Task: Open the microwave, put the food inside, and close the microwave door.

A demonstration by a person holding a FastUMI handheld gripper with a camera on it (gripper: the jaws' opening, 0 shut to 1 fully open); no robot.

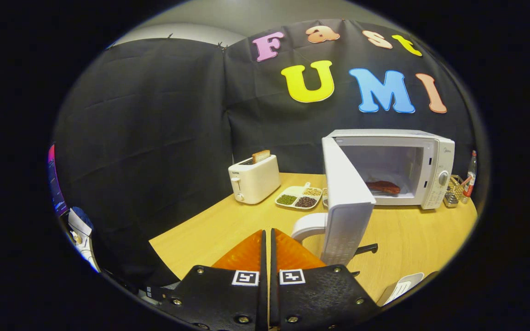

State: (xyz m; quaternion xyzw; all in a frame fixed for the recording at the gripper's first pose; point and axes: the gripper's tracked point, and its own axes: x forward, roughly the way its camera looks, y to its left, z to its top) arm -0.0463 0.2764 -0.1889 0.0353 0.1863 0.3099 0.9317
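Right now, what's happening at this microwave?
The microwave stands on the wooden table, its door swung wide open. The food already lies inside. The hand-held gripper has its jaws closed together, gripping nothing, just short of the door's handle. Only closing the door remains. A toaster and a sectioned tray sit beyond.

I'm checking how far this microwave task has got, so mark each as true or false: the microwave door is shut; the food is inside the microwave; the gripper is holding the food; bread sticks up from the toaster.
1. The microwave door is shut. False: it stands wide open.
2. The food is inside the microwave. True.
3. The gripper is holding the food. False: its fingers are closed together with nothing between them, beside the door's handle.
4. Bread sticks up from the toaster. True.
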